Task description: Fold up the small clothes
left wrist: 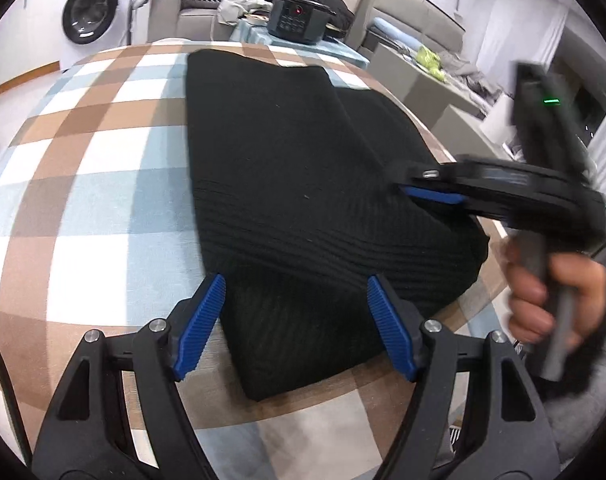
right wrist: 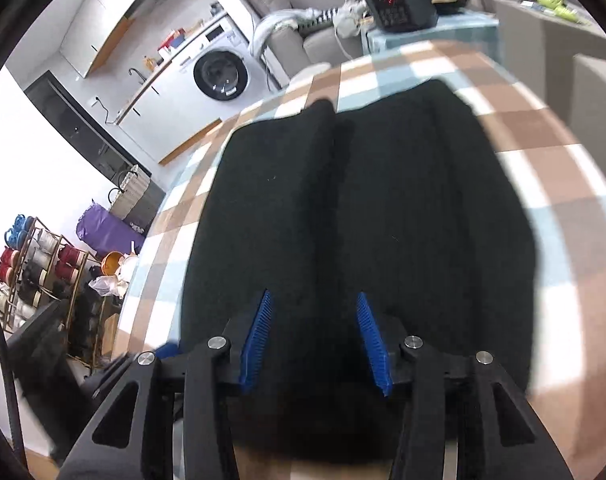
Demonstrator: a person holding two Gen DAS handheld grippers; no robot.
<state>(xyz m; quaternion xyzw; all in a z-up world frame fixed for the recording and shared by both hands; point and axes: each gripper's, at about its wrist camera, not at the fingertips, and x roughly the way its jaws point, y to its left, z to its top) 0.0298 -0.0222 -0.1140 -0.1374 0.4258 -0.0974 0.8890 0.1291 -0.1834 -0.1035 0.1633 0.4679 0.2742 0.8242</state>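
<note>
Black knit lies part-folded on checked table. Left gripper open over near edge; right gripper open at right edge. Your risk: shallow bite drops layer, fold skews.

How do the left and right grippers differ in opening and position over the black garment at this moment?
The left gripper is spread wide, straddling the near folded end of the black garment; the right gripper shows a narrower gap. The left sits at the garment's near edge; the right reaches in from the side, over its middle. Both have blue ribbed pads, stand open, and grip nothing, above the checked tablecloth.
</note>
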